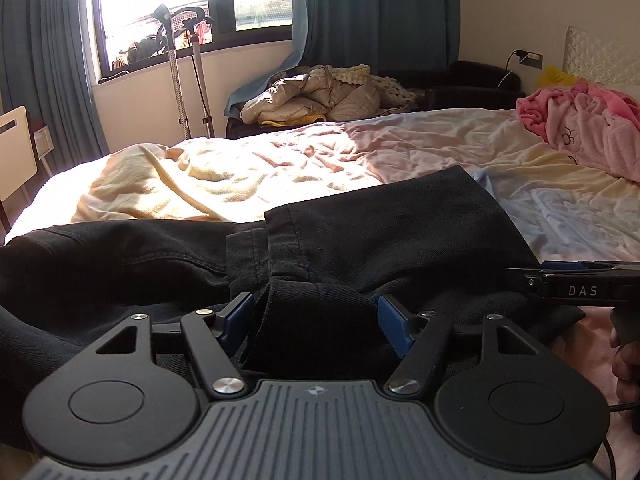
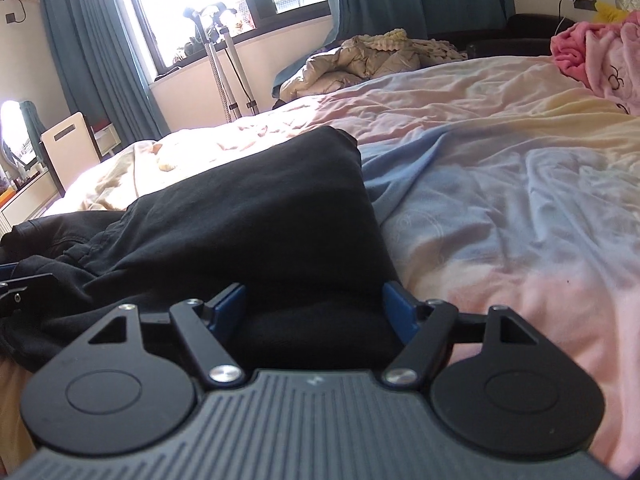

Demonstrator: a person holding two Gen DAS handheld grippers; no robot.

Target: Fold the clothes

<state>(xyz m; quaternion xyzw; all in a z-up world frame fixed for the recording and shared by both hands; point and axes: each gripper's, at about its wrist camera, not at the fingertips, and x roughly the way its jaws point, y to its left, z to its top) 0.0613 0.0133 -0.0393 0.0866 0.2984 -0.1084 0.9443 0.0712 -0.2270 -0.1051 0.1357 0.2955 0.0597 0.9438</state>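
"DAS" (white letters) on the right hand-held gripper (image 1: 520, 280)

**Colours across the bed**

From my left wrist view, the trousers (image 1: 360, 232) are plain black with faint tonal stitching. Under them, the bedsheet (image 1: 540, 204) is a soft pastel wash: pale blue just beside the trousers, cream-yellow and pink beyond them. Far across the sheet from the trousers lies a blanket (image 1: 588, 124) in two pinks, pale and hot, with small black cartoon marks. Behind the bed I see a beige quilted jacket (image 1: 320, 96) and teal-blue curtains (image 1: 360, 12). My left gripper (image 1: 316, 320) is black with blue pads and a grey ribbed body. My right gripper (image 2: 316, 308) shows the same black, blue and grey.
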